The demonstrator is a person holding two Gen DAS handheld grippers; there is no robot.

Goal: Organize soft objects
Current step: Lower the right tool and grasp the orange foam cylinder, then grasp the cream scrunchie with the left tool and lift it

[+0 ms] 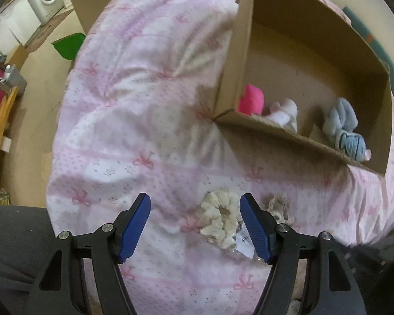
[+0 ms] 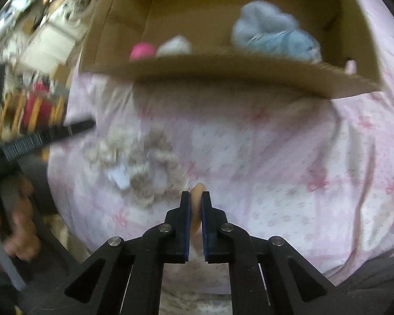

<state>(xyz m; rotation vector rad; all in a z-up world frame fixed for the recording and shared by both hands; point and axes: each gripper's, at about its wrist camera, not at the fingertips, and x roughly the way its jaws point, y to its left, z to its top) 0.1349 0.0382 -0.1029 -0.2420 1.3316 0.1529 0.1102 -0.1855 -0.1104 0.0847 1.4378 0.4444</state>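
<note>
Left wrist view: left hand-held gripper, jaws spread wide and holding nothing, poised low over a bed with a pink bow-print cover. Cream scrunchie lies on the cover between the fingertips, nearer the right-hand blue pad; the wide spread suits straddling a puffy ring of this kind. Second, beige scrunchie sits just beyond that pad, and a clear packet with a white label touches the cream one on its near side. Cardboard box stands ahead and to the right, open top facing the camera, evidently the collecting point: it already contains a pink soft item, a white soft toy and a blue soft toy, all lined along its near wall. Right wrist view (blurred): right hand-held gripper, jaws pressed nearly together and pinching a small peach-coloured soft piece that pokes out just past the tips; its exact nature cannot be told. The pinch is raised above the cover with the box straight ahead, a position consistent with carrying the piece there. The scrunchies lie ahead and to the left; the other gripper's finger reaches in from the far left beside them.
</note>
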